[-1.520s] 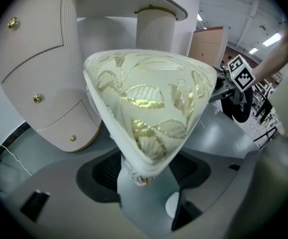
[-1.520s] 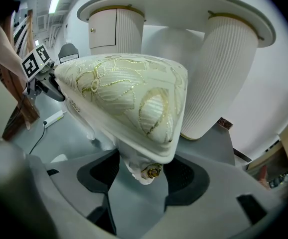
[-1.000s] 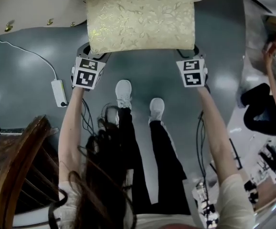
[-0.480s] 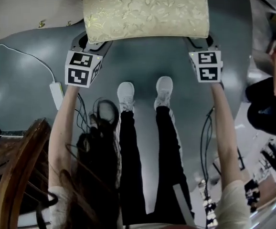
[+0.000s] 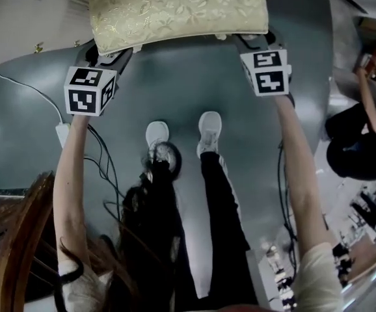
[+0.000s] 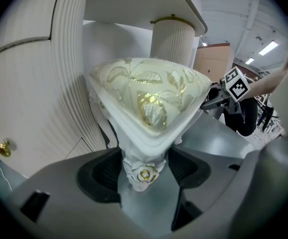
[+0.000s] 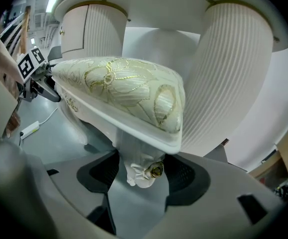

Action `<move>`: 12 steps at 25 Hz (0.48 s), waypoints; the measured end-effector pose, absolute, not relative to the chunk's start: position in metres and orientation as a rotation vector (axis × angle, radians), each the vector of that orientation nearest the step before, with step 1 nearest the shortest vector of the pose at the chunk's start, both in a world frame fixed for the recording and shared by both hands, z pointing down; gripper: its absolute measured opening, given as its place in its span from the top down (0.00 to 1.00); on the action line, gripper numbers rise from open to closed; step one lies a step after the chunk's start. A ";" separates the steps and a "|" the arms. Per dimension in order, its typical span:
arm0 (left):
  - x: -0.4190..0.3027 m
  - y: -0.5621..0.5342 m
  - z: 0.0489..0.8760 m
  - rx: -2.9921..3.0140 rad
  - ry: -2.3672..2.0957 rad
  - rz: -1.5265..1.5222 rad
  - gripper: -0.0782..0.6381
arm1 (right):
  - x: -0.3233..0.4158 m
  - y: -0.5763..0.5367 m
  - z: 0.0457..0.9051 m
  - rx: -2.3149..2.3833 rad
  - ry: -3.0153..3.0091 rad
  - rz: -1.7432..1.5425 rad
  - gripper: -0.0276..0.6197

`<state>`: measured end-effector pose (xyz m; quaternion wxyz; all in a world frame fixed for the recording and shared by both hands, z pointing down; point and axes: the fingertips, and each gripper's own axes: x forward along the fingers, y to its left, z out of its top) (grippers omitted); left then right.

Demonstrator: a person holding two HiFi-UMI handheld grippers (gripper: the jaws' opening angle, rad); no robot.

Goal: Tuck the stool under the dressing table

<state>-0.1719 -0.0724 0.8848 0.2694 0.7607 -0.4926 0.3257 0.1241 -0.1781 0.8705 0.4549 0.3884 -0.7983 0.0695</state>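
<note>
Stool (image 5: 175, 8), dressing table (image 7: 233, 73) ahead (fluted), chair (image 5: 15, 239) left

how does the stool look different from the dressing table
The stool has a cushion patterned with gold leaves; the table is plain white with fluted columns. The stool's legs carry carved roses; the table's columns have only gold bands on top. The stool is clamped by the left gripper and right gripper; neither holds the table. Both are white with gold trim.
</note>
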 end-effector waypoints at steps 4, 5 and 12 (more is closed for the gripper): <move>-0.167 -0.075 0.885 2.052 -1.325 0.888 0.48 | 0.129 -0.182 0.869 0.960 -1.972 0.168 0.53; -0.168 -0.075 0.886 2.049 -1.324 0.908 0.48 | 0.129 -0.181 0.869 0.977 -1.974 0.169 0.53; -0.176 -0.087 0.888 2.049 -1.304 1.012 0.48 | 0.127 -0.172 0.870 1.057 -1.979 0.187 0.53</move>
